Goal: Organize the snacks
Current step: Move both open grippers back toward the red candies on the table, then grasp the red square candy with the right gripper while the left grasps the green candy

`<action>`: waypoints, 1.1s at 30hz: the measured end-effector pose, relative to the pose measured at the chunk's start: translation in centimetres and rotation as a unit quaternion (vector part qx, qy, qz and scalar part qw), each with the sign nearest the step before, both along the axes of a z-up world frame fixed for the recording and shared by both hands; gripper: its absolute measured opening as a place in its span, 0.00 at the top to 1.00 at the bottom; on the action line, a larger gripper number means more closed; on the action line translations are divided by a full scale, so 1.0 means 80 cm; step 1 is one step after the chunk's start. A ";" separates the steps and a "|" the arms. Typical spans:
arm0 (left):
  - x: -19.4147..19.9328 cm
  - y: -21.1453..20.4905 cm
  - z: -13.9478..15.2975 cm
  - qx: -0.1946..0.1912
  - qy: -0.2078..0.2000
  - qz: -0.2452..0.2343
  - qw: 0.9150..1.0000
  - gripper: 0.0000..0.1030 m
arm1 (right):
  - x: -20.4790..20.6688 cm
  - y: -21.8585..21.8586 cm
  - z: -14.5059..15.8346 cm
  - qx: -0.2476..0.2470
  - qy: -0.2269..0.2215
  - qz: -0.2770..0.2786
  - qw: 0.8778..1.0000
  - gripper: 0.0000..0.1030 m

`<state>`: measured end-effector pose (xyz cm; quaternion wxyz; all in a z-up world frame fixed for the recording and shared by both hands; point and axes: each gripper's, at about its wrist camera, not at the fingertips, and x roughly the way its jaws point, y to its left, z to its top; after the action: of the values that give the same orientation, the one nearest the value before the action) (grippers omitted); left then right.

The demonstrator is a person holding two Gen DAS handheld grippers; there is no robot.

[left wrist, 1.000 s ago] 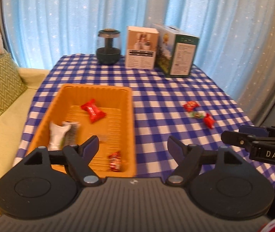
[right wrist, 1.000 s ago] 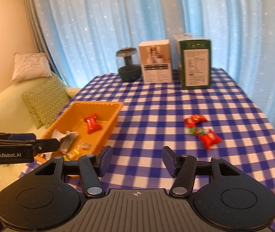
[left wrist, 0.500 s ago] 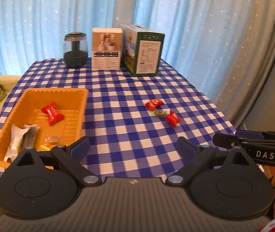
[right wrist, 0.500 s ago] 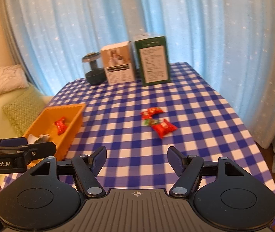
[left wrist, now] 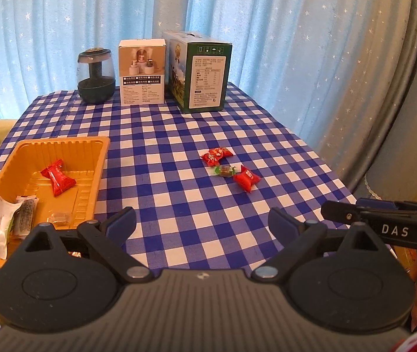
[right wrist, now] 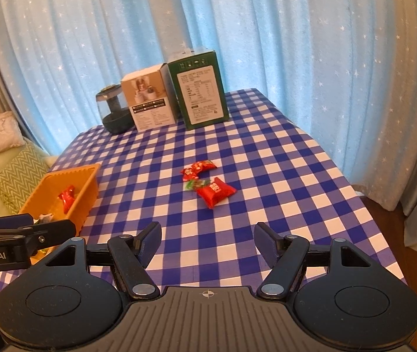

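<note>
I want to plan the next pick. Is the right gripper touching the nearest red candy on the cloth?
Apart. The right wrist view shows the right gripper open, with bare checked cloth between its fingertips and the red candy.

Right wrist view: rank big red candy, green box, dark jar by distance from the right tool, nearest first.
From the right tool, open with nothing between its fingers:
1. Big red candy, mid-table, just ahead.
2. Green box, far edge, centre.
3. Dark jar, far edge, left, partly behind the white box.

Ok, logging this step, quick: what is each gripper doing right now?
Left gripper: open, holding nothing.
Right gripper: open, holding nothing.
</note>
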<state>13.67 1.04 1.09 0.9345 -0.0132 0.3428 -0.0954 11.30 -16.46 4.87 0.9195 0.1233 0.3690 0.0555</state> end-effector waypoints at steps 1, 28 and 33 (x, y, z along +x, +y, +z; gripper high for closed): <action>0.002 -0.001 -0.001 0.000 0.000 0.000 1.000 0.07 | 0.003 -0.001 -0.003 0.001 0.002 -0.001 1.000 0.32; 0.134 -0.013 -0.062 -0.005 0.022 0.025 0.999 0.07 | 0.163 -0.015 -0.103 0.044 0.036 -0.005 0.998 0.41; 0.157 -0.016 -0.072 -0.006 0.021 0.029 0.999 0.07 | 0.195 -0.008 -0.124 0.064 0.049 0.001 0.997 0.47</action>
<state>26.27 -0.27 -4.66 0.9292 -0.0306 0.3616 -0.0697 26.91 -17.13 -5.06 0.8906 0.1839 0.4092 0.0739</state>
